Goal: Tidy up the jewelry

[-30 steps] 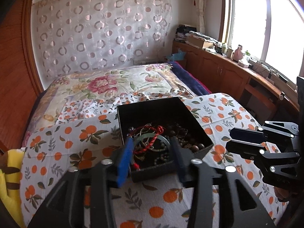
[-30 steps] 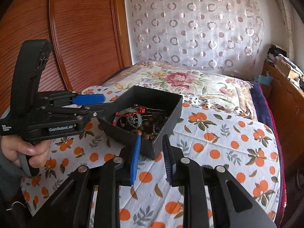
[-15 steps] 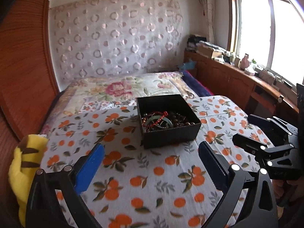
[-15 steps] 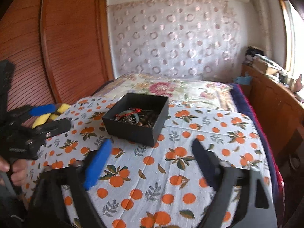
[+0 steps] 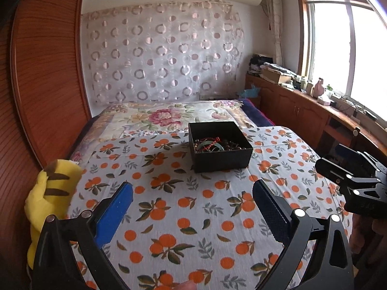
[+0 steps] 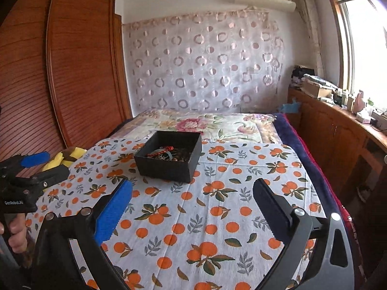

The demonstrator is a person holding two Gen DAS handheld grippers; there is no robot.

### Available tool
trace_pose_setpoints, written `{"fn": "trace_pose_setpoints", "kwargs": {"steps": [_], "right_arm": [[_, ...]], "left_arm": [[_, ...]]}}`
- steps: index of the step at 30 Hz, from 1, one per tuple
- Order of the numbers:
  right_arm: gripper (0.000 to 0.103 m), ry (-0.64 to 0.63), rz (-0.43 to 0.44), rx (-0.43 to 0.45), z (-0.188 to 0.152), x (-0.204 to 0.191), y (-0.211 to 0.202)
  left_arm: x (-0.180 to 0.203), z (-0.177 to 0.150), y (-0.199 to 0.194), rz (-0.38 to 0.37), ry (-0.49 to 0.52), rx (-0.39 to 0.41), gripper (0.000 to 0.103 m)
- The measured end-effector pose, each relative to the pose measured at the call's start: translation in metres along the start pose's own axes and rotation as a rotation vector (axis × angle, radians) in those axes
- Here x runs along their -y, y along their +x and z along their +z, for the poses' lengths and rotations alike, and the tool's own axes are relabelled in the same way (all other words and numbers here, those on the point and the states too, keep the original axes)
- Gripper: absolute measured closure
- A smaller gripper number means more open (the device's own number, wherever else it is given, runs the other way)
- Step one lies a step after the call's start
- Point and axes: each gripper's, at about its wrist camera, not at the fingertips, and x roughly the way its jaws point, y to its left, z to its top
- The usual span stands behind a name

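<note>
A black open box (image 5: 222, 160) (image 6: 167, 168) stands on the orange-print cloth (image 5: 183, 220) over the bed. Inside it lies a tangle of jewelry (image 5: 212, 143) (image 6: 167, 153): a red cord, a green bangle and dark beads. My left gripper (image 5: 192, 188) is open and empty, well short of the box's near side. My right gripper (image 6: 192, 185) is also back from the box, its jaws opening wide with nothing between them. Each gripper shows at the edge of the other's view: the right gripper (image 5: 331, 158) and the left gripper (image 6: 56, 163).
A yellow plush toy (image 5: 50, 188) lies at the cloth's left edge beside the wooden wardrobe (image 6: 72, 72). A floral quilt (image 5: 169, 116) covers the bed beyond the box. A cluttered wooden cabinet (image 5: 302, 111) runs under the window on the right.
Both grippers have drawn back from the box and risen a little. Their jaws, nearly closed at the box's near side a second ago, now stand wide apart.
</note>
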Motion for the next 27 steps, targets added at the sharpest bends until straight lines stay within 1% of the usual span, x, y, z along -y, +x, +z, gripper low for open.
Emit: {"fn": "trace_pose_setpoints", "kwargs": {"steps": [5, 10, 27], "right_arm": [[0.003, -0.004, 0.004, 0.011, -0.0029, -0.0047, -0.0058], [0.003, -0.007, 0.009, 0.011, -0.0045, -0.0078, -0.0078], [0.003, -0.004, 0.01, 0.011, -0.0083, -0.0084, -0.0103]], "left_arm": [[0.0019, -0.006, -0.0027, 0.0, -0.002, -0.007, 0.008], [0.0057, -0.0101, -0.0038, -0.002, 0.004, 0.007, 0.008], [0.0044, -0.0101, -0.0057, 0.003, -0.007, 0.018, 0.008]]}}
